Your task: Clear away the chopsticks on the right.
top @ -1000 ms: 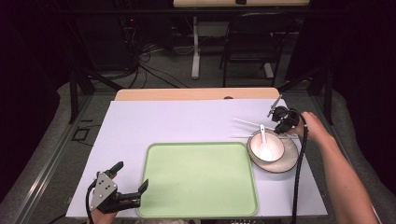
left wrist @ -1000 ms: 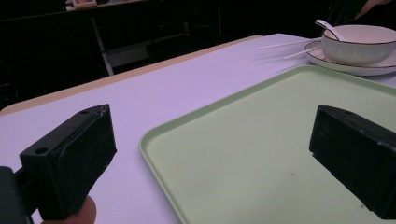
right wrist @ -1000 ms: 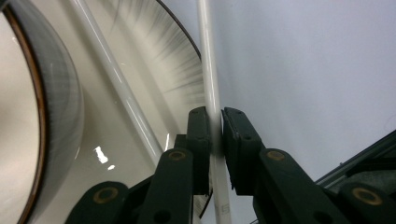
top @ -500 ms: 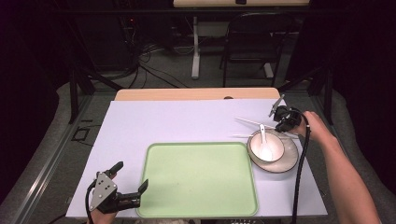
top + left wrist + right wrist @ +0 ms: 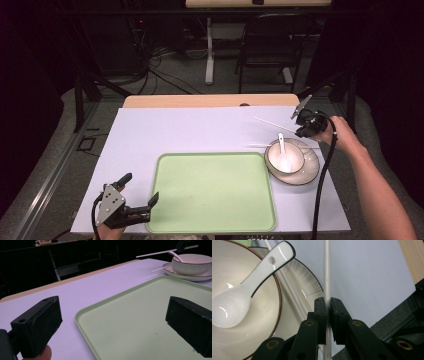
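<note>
High view: the right gripper sits just behind the bowl, its fingers clamped on one white chopstick that is lifted off the surface and points away from the bowl toward the far left. A second chopstick lies against the plate under the bowl, so one appears picked and one left. The left gripper waits at the near left corner of the green tray, fingers wide apart

Left gripper view: its fingers straddle the bare tray corner, holding nothing; the bowl stands beyond the tray's far edge

Right gripper view: the chopstick runs between the closed fingers, beside the bowl holding a spoon; the spoon handle and bowl rim crowd the second chopstick
</note>
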Available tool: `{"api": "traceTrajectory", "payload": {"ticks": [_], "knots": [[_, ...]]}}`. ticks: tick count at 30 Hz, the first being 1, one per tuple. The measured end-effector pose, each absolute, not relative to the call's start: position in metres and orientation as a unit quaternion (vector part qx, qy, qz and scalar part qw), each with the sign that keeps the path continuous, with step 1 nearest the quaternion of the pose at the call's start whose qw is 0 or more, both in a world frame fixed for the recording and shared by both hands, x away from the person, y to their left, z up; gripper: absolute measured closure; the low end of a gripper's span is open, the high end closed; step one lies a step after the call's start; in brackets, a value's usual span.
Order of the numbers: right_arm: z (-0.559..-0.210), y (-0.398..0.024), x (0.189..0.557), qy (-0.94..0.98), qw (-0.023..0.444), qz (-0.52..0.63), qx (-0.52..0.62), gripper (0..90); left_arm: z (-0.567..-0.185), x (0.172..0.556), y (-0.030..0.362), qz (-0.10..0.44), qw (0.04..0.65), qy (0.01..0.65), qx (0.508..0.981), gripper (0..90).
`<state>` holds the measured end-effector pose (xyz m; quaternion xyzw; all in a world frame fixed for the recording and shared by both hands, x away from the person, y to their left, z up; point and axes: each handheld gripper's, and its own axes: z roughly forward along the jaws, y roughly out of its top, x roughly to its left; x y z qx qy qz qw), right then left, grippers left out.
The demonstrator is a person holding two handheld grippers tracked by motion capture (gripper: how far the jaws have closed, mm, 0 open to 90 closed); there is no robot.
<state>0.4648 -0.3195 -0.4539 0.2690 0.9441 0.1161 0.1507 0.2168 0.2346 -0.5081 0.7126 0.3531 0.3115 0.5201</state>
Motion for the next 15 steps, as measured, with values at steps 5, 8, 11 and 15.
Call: {"api": "traceTrajectory", "payload": {"ticks": [5,8,11,15], "knots": [[-0.442,-0.317,0.457,0.939,0.164,0.119,0.278,83.9,-0.508,0.217,0.235,0.312,0.52,0.353,0.712,0.6],[-0.433,-0.312,0.447,0.93,0.171,0.129,0.299,83.9,-0.508,0.217,0.234,0.312,0.52,0.353,0.712,0.6],[-0.428,-0.311,0.445,0.931,0.178,0.128,0.292,83.9,-0.508,0.217,0.234,0.312,0.521,0.354,0.712,0.6],[-0.423,-0.306,0.436,0.923,0.188,0.137,0.308,83.9,-0.508,0.217,0.234,0.312,0.52,0.353,0.712,0.6]]}}
